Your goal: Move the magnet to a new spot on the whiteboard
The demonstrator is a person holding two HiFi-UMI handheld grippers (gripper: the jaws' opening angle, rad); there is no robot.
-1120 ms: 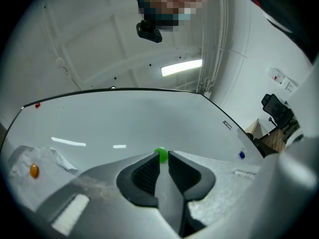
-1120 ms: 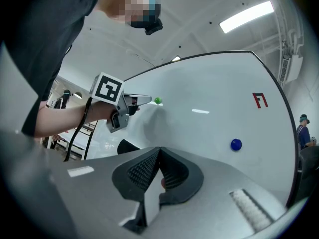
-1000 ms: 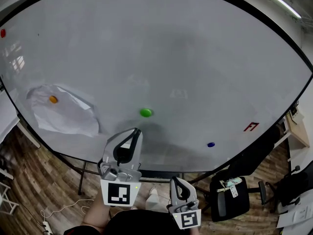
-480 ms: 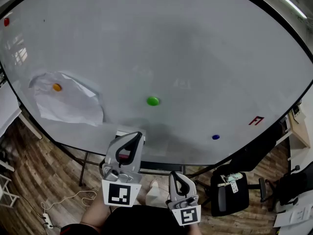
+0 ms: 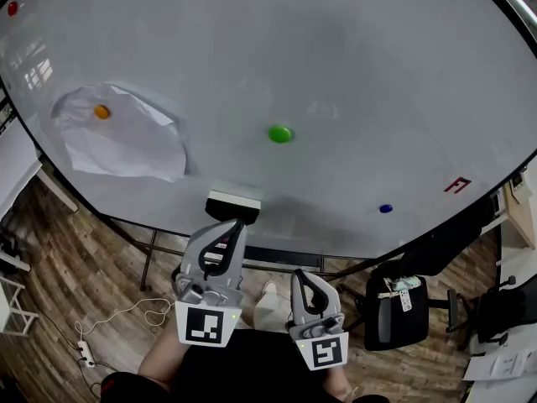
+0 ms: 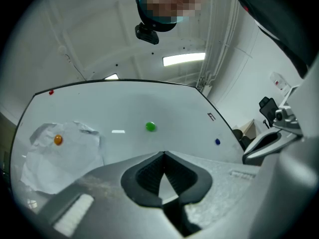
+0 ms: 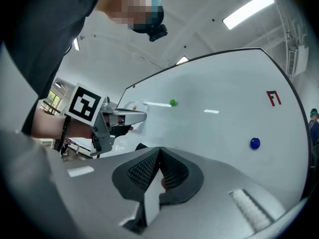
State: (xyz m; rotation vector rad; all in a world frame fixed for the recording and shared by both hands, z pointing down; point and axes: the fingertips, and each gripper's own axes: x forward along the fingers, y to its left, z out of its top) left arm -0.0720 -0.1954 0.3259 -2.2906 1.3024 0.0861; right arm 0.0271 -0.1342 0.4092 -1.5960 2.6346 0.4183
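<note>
Head view: large whiteboard (image 5: 352, 49) standing over a wood floor (image 5: 75, 284), with a black office chair (image 5: 394, 313) at lower right. A crumpled paper (image 5: 126, 145) under an orange magnet (image 5: 101, 112) is on the left, and a blue magnet (image 5: 385, 209) on the right. The green magnet (image 5: 280, 133) sits mid-board, above and well apart from the left gripper (image 5: 236, 224), whose jaws are pressed together and empty. The right gripper (image 5: 299, 274) is lower, its jaws also together. The green magnet is small, round and glossy.

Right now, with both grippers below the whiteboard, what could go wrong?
The left gripper is shut; reaching the green magnet like that would likely only shove it. The eraser lies just ahead of it and could get knocked off. Taking the orange magnet could drop the paper.
</note>
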